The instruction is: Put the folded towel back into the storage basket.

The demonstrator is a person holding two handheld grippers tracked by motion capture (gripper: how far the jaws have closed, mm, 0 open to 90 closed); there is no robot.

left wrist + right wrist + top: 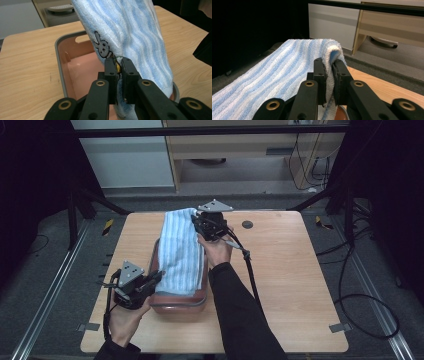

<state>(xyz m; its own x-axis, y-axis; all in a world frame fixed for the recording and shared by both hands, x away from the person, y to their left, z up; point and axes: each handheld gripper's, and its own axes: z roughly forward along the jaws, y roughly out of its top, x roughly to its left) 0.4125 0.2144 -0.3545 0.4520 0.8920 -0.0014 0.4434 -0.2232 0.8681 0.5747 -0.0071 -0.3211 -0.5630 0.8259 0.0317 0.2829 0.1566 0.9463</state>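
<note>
A long blue-and-white striped terry towel is stretched between the two grippers above a shallow pink plastic bin with a grey rim, which sits on the light wooden table a little toward nine o'clock of its middle. The towel runs from the six o'clock end of the bin out past its twelve o'clock end, covering most of the bin's opening.

The left gripper, held at about seven o'clock of the bin, has its jaws pinched narrow on the towel's near corner. In the left gripper view the two black jaws clamp the cloth's edge just below a small embroidered grey rabbit, with the bin's pink floor visible beneath at nine o'clock of the jaws.

The right gripper, at twelve o'clock of the bin, is likewise closed narrow on the far end of the towel. In the right gripper view a folded white-edged corner is squeezed between its jaws, and the striped cloth spreads away toward eight o'clock.
</note>
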